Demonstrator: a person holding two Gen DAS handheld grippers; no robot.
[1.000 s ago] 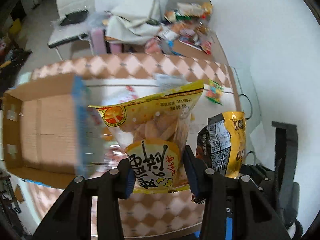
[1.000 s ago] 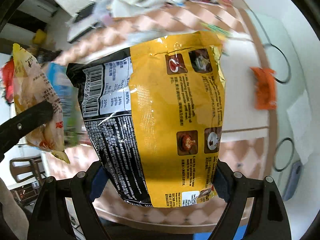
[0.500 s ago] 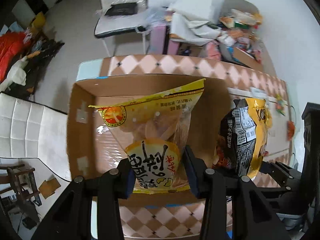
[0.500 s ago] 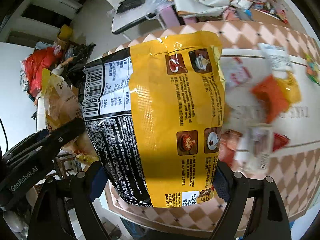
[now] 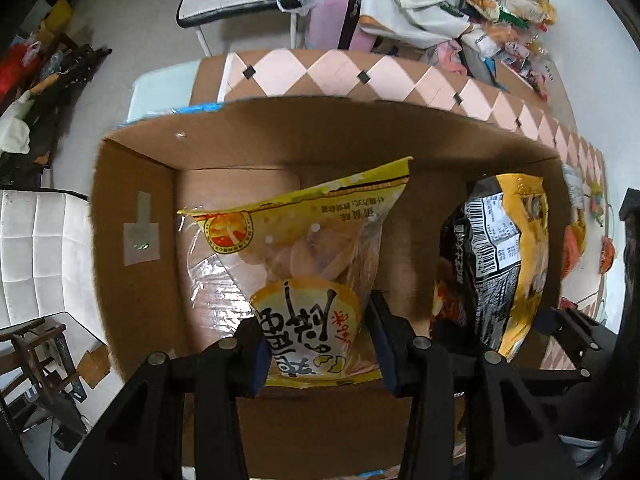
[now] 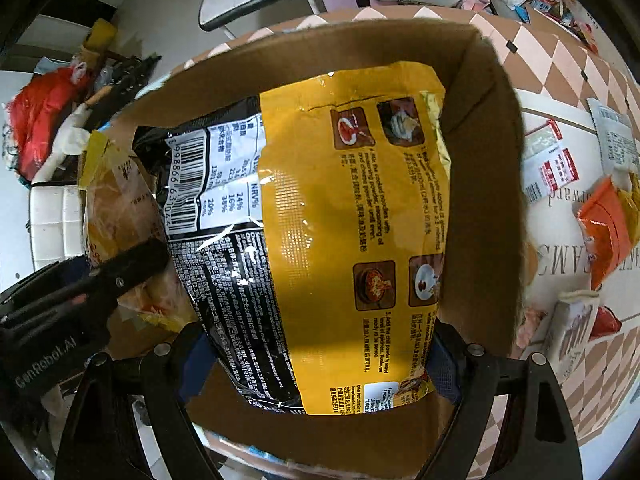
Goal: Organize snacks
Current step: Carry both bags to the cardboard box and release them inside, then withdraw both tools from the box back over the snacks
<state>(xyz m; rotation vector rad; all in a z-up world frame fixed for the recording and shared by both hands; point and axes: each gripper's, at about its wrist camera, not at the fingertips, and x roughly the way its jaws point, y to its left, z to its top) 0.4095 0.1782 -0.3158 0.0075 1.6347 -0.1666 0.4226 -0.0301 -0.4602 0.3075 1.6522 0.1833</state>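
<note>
We hold two snack bags over the open box (image 5: 132, 184); our left gripper (image 5: 318, 344) is clenched on the lower end of the yellow bag (image 5: 308, 264), its blue-padded fingers (image 5: 384, 344) pressing in from both sides; the bag stands up between them, its clear window showing pale pieces inside, its sealed top edge tilted up to the right. Behind it we see the box's brown floor and far wall, with a strip of tape on the left wall.

Our right gripper (image 6: 316, 364) is grasping the noodle bag (image 6: 344, 216) by its lower edge; the bag is black on the left with a barcode and a white nutrition panel, yellow on the right with small cooking pictures and printed steps; it fills most of the right wrist view and hangs inside the box's opening, near the right wall (image 6: 488, 184). In the left wrist view the same noodle bag (image 5: 504, 264) sits to the right of the yellow bag, apart from it, both within the box's walls.

The box rests on a table (image 5: 360, 76) with a pink and brown diamond pattern; to the right of the box, loose packets (image 6: 600, 224) lie on a white sheet, an orange one among them; beyond the table we see a cluttered pile (image 5: 504, 12) of snacks and cloth.
</note>
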